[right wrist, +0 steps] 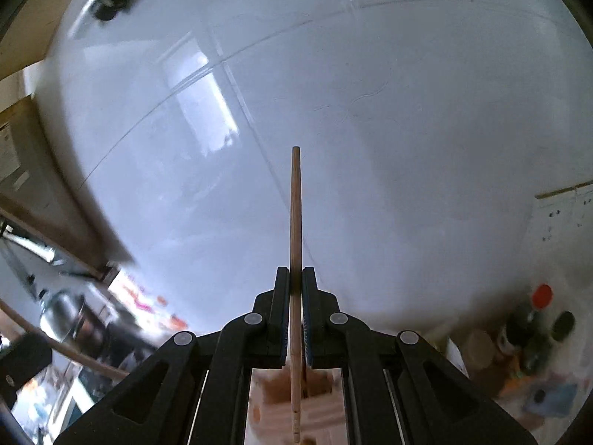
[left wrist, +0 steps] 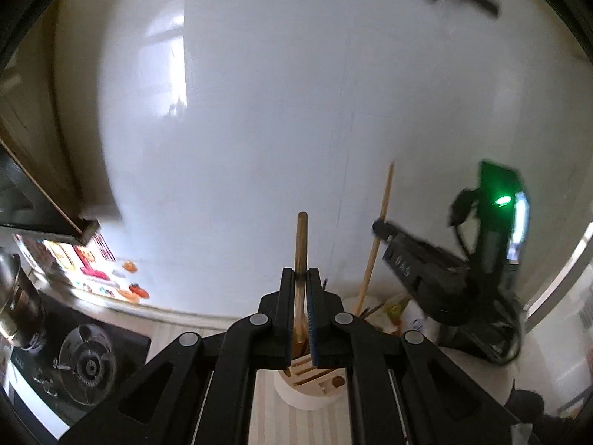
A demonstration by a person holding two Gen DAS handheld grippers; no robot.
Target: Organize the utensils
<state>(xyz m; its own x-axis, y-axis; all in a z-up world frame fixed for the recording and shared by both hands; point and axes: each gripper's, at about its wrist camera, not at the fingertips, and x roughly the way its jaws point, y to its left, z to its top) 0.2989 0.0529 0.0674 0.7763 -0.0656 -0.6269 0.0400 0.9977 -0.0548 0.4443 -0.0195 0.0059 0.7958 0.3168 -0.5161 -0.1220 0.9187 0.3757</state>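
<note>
No text, brand or number is legible in either view. Left wrist view: white marks on the side of the right gripper (left wrist: 381,230) body are too blurred to read, as is the print on the colourful packaging (left wrist: 89,259) at left. Right wrist view: a white label (right wrist: 9,155) on the left cabinet shows only indistinct lines.

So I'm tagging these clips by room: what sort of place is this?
Most likely a home kitchen. A gas hob burner sits on the counter at left, a utensil holder stands below the left tool, and bottles and jars cluster against the white tiled wall.
</note>
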